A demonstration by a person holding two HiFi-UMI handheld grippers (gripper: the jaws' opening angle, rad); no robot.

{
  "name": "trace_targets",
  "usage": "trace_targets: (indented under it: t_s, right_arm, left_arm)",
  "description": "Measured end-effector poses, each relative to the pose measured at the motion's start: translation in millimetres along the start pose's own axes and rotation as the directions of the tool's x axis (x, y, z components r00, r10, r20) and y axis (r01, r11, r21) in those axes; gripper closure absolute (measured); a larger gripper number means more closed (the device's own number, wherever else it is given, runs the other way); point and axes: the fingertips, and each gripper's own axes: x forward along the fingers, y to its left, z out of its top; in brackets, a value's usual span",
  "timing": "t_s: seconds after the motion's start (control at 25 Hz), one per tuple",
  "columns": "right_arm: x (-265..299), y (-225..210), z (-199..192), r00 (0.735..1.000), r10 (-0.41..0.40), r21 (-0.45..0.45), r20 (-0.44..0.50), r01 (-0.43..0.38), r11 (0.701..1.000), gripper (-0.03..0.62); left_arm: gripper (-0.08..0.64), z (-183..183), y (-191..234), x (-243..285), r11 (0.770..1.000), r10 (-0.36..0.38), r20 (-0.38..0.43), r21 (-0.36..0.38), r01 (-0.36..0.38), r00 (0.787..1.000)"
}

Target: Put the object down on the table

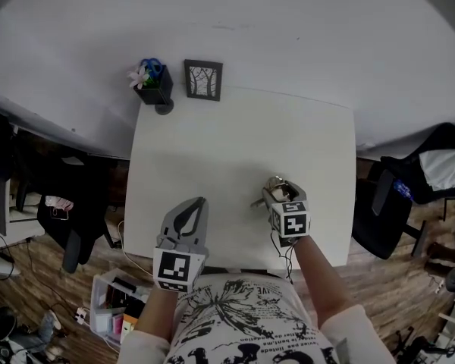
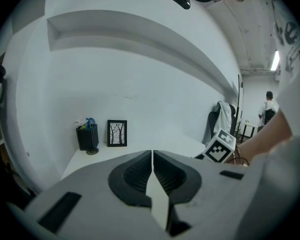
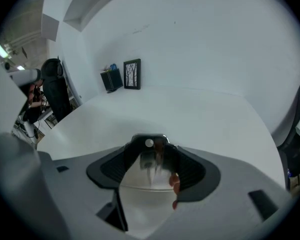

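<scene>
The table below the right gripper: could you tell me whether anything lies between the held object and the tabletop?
Nothing visible does. The table beneath the right gripper and its shiny object is bare; the picture frame and pen holder stand at the far edge.

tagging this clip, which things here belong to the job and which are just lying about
Job: right gripper, shiny object held in it, white table.
Lying about: picture frame, pen holder with flower, shut empty left gripper.

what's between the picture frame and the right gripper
Nothing; the head view shows bare white table between the picture frame and the right gripper, shut on a shiny object.
</scene>
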Motion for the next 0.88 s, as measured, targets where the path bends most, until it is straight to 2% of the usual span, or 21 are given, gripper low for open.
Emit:
trace_targets:
  t_s: [0.2,0.68,0.88]
  right_arm:
    - [9,0,-4,0.999,-0.013,-0.017,-0.036,0.013,1.0,0.312]
    - [19,5,-10,0.985,-0.027,-0.039,-0.168,0.021,0.999,0.31]
    - [20,2,-11,0.981,-0.023,-0.031,-0.194,0.017,0.999,0.307]
  left_arm:
    - [0.548,0,6,3,1.0,0.005,-0.005,0.014,-0.005,1.0]
    - [0.548,-12,9,-3,0.999,0.033,-0.024,-0.019,-0.034,0.999]
    - [0.548,-15,7,-7,0.999,0.035,-0.032,-0.027,-0.036,0.999]
